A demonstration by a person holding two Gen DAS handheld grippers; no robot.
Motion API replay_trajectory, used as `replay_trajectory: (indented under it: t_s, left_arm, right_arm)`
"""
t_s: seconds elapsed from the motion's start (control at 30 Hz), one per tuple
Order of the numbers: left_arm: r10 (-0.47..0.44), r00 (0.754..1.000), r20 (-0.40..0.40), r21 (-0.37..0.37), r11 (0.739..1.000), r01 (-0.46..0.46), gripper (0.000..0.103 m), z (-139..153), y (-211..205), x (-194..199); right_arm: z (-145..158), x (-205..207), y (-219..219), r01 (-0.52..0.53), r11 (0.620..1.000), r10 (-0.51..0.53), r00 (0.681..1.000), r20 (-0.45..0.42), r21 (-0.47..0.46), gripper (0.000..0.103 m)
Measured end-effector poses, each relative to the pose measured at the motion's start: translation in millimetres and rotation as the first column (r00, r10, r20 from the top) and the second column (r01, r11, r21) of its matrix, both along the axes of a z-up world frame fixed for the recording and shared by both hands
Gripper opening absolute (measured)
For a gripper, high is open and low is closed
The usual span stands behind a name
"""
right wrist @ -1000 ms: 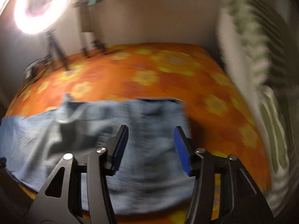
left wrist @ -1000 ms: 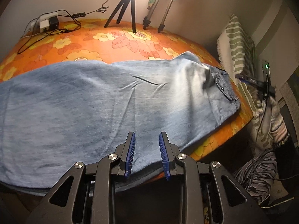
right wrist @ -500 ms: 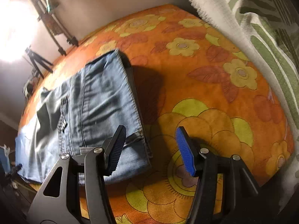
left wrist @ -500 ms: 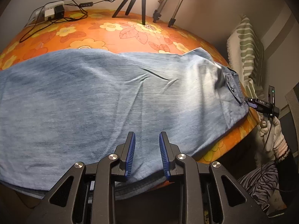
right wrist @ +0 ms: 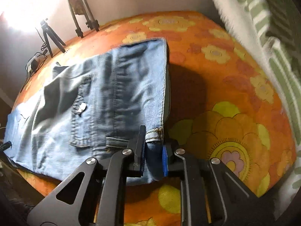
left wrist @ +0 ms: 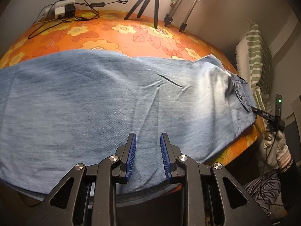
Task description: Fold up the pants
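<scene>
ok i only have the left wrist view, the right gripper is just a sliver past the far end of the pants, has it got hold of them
observer: yes, the right gripper has its jaws shut on the near waistband corner of the pants, with denim bunched between them
operator: is the rest of the waistband lifted
observer: it doesn't look lifted. Though blurred, that edge seems to lie flat on the flowered cover up to its far corner
</scene>
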State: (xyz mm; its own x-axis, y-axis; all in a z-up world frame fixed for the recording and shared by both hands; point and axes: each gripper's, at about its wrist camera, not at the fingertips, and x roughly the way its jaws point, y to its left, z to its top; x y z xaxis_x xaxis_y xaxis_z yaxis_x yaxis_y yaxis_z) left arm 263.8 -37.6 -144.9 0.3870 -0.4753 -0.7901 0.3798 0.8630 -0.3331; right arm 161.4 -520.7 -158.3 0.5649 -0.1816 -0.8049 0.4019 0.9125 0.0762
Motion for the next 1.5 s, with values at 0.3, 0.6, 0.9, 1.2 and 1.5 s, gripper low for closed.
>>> replay_trajectory:
  t_s: [0.3,0.6,0.9,1.2,1.5]
  left_arm:
    - [0.060,0.997,0.039,0.008,0.998,-0.060,0.025,13.5,21.1,8.2]
    - [0.284,0.954,0.092,-0.018,0.959,-0.283,0.025,43.7,111.7,16.2]
    - [0.611,0.786,0.094,-0.064,0.791,-0.608,0.040,56.4,257.5,-4.4]
    - [0.778,0.628,0.006,-0.092,0.626,-0.774,0.040,28.6,354.5,-19.5]
    - [0.788,0.609,-0.094,-0.046,0.608,-0.793,0.040,-10.6,370.3,-6.1]
  right_arm:
    - [20.5,-15.5,33.9,0.052,0.956,-0.071,0.996,-0.055,-0.290,0.013]
    - [51.4,-17.3,47.2,0.058,0.931,-0.056,0.998,0.015,-0.361,0.036]
    - [79.2,23.6,180.5,-0.358,0.901,0.388,0.918,0.083,-0.245,0.037]
    - [48.3,65.4,340.0,-0.698,0.707,0.706,0.704,0.075,-0.109,0.037]
    - [-13.2,77.5,407.3,-0.820,0.572,0.820,0.572,0.029,0.004,0.037]
